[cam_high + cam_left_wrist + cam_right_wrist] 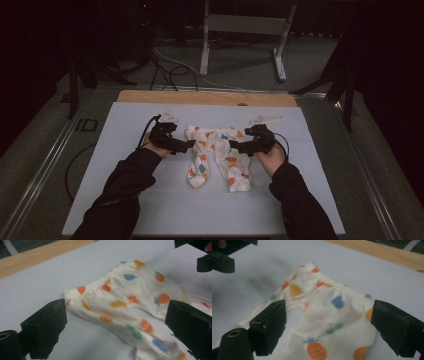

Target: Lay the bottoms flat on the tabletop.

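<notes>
- A small pair of cream trousers [218,156], printed with orange, blue and green fruit shapes, is laid flat on the white surface.
- The elastic waistband [96,283] is turned toward the far wooden edge.
- The two legs are spread apart toward the near side.

Your right claw [325,325] stood with its two black jaws wide apart, nothing pressed between them, above the small cream trousers [324,315] printed with orange, blue and green fruit. The trousers lay flat on the white worktop [372,272], their gathered waistband towards the far wooden edge [387,252], one leg running off to the lower left past your left-hand jaw. In the upper left corner, part of your left claw [223,255] showed, well apart from the fabric.
</notes>
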`<state>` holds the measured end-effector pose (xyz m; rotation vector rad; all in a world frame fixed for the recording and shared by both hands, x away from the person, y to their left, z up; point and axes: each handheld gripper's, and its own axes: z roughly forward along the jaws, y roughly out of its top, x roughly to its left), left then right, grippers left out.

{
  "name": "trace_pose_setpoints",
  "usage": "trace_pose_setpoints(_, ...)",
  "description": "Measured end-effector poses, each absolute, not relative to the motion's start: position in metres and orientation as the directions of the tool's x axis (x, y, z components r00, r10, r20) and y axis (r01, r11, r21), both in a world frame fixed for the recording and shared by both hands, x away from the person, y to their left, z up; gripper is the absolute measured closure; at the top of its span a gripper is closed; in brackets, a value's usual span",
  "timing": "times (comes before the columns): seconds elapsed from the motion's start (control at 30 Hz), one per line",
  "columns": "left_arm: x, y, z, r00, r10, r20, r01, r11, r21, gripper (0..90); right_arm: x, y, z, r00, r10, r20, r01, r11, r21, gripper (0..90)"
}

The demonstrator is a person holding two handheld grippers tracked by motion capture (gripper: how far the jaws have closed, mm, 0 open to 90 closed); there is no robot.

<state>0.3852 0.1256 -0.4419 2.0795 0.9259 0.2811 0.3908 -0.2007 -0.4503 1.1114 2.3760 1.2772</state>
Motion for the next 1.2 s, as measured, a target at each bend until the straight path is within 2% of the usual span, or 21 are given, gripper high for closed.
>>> trace_pose_setpoints(0.23, 0.359, 0.130, -0.450, 0.742, 0.661, -0.115, 0.500, -0.431, 0.751, 8.0, 0.364, -0.204, -0.450, -0.718, 0.677, 0.161, 0.497, 0.337, 0.800, 13.2)
trace_pose_setpoints(0.4, 0.346, 0.134, -0.462, 0.773, 0.624, -0.115, 0.485, -0.465, 0.741, 15.6, 0.341, -0.208, -0.453, -0.738, 0.660, 0.139, 0.466, 0.351, 0.812, 13.1)
trace_pose_setpoints(0.57, 0.342, 0.133, -0.480, 0.787, 0.604, -0.128, 0.491, -0.487, 0.722, 30.1, 0.322, -0.215, -0.460, -0.735, 0.668, 0.116, 0.457, 0.362, 0.812, 13.1)
trace_pose_setpoints(0.7, 0.340, 0.130, -0.492, 0.799, 0.588, -0.128, 0.491, -0.513, 0.704, 39.2, 0.312, -0.222, -0.465, -0.733, 0.666, 0.138, 0.478, 0.360, 0.801, 13.3)
trace_pose_setpoints(0.83, 0.342, 0.125, -0.503, 0.815, 0.568, -0.116, 0.482, -0.552, 0.681, 46.9, 0.302, -0.230, -0.466, -0.724, 0.678, 0.131, 0.478, 0.355, 0.804, 13.6)
trace_pose_setpoints(1.07, 0.352, 0.114, -0.514, 0.828, 0.555, -0.079, 0.461, -0.592, 0.661, 51.9, 0.294, -0.239, -0.468, -0.722, 0.681, 0.127, 0.479, 0.359, 0.801, 13.6)
trace_pose_setpoints(1.2, 0.356, 0.109, -0.517, 0.837, 0.540, -0.091, 0.456, -0.596, 0.661, 64.9, 0.293, -0.240, -0.470, -0.721, 0.681, 0.127, 0.485, 0.366, 0.794, 13.7)
